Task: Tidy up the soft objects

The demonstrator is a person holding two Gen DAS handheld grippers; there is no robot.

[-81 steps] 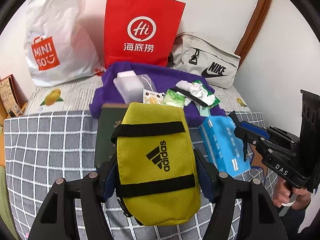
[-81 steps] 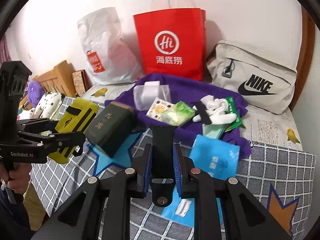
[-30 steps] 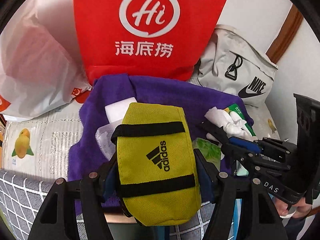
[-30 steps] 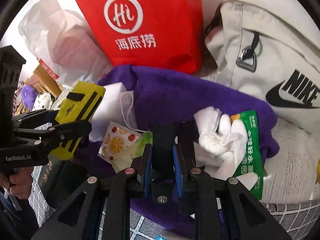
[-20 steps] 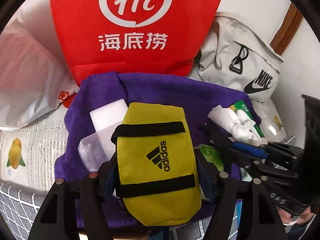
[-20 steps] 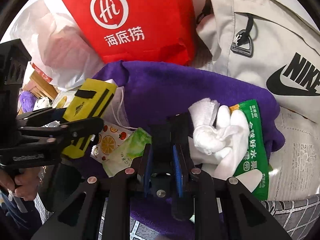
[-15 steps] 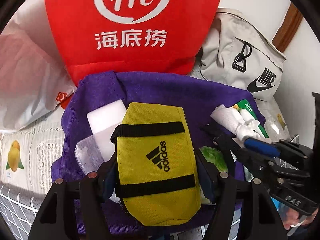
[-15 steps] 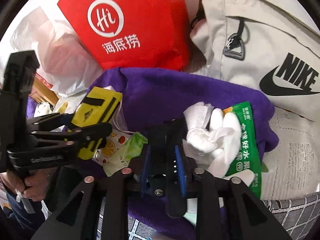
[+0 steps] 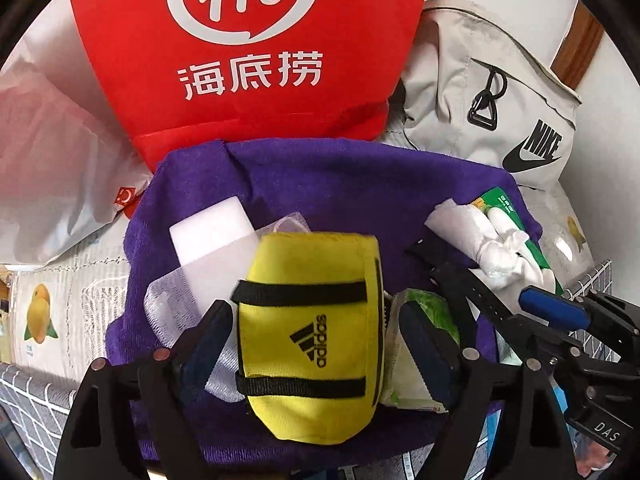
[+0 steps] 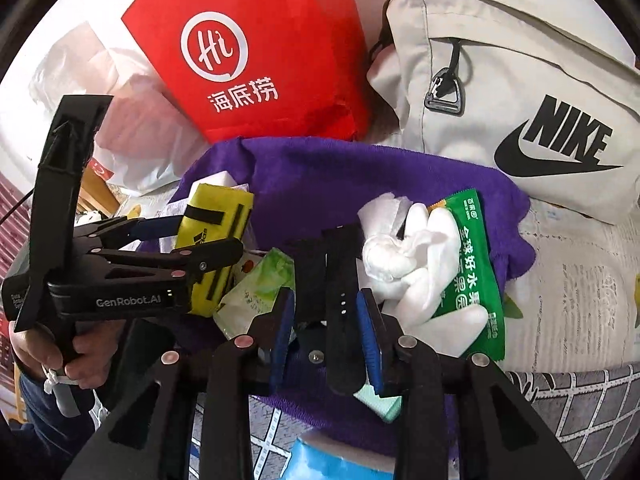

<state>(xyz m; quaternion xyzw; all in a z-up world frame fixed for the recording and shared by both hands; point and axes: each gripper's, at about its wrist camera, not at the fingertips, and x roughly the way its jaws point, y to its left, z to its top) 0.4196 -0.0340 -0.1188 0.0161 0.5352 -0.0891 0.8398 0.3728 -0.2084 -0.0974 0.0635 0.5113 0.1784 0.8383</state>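
Observation:
A yellow Adidas pouch (image 9: 316, 332) lies on the purple towel (image 9: 340, 184), between the spread fingers of my left gripper (image 9: 316, 332), which is open around it. It also shows in the right wrist view (image 10: 212, 220). A black strap (image 10: 340, 276) lies on the towel (image 10: 320, 176) between the parted fingers of my right gripper (image 10: 326, 320), which is open. White gloves (image 10: 404, 260) and a green packet (image 10: 472, 264) lie just right of it.
A red paper bag (image 9: 248, 40), a grey Nike bag (image 9: 492, 92) and a white plastic bag (image 9: 52, 160) stand behind the towel. A white sponge (image 9: 212, 240), a masked packet and a green wipes pack (image 10: 260, 284) lie on the towel. A blue tissue pack (image 10: 332, 464) sits near.
Both grippers moved forward over the purple towel and opened. The yellow pouch and the black strap have been let go and now rest on the towel.

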